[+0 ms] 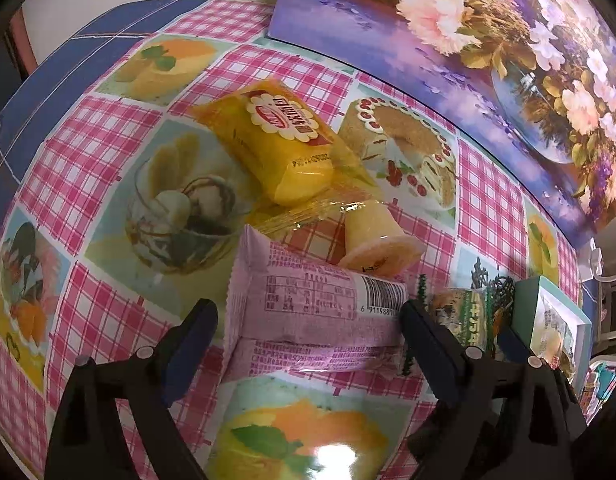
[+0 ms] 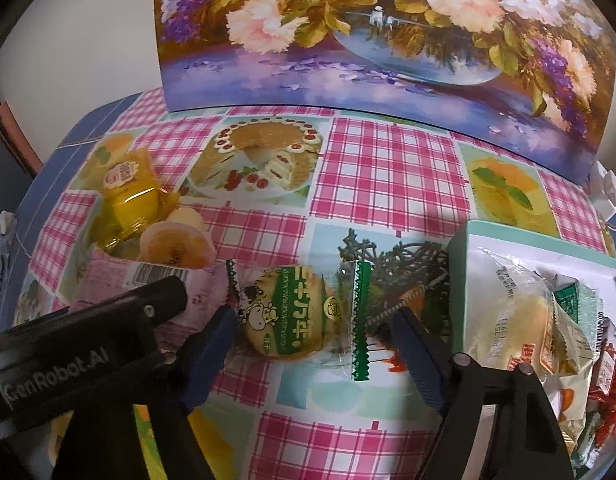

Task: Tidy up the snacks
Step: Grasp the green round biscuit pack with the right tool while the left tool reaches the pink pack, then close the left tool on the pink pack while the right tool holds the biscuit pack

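Snacks on tabletop [image 2: 388, 168]: pink pack [image 1: 308, 312] between wide left jaws, unpinched; green-edged bun [image 2: 295, 316] between open right jaws, untouched. Light, crinkly, squashable; best gripped gently across middle.

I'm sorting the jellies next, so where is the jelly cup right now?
The jelly cup lies on its side on the tablecloth, between the yellow packet and the pink packet; the right wrist view shows it at far left.

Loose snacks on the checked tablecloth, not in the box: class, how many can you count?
4. A yellow packet farthest back, a pale jelly cup beside it, a pink wrapped bar between the left jaws, a green-edged round cake packet between the right jaws. Others may be hidden.
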The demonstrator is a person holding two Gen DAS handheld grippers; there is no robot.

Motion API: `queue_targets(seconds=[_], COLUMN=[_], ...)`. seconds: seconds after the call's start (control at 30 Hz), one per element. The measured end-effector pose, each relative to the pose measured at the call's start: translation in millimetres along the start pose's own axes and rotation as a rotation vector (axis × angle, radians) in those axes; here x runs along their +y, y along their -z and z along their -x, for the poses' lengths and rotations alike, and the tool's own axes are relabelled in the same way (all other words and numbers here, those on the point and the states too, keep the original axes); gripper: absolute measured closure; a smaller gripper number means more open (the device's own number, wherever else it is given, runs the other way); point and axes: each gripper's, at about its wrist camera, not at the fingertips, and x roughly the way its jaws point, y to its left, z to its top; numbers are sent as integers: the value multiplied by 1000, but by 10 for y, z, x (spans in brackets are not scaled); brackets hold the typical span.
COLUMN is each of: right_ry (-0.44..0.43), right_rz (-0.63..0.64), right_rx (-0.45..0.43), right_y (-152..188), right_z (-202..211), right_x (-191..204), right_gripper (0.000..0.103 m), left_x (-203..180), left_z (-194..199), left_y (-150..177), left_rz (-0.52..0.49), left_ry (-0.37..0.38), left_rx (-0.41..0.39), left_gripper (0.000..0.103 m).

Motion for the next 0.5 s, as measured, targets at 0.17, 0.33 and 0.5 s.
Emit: queue_targets(seconds=[0.17,0.33,0.5], right_ry=[-13,-15,-12], right_rz=[-3,9,15], right_rx=[0,-3,-1], right_y=[-3,3,1], right_z=[13,15,18], right_x=[-3,20,22], right_gripper=[34,35,36], left_x=[46,24,7], left_z=[21,12,32], left_y=[-1,7,-1], left_rz=[16,23,23], left_ry=[3,50,57], left_rx=[-1,7,-2], left_gripper=[10,24,30])
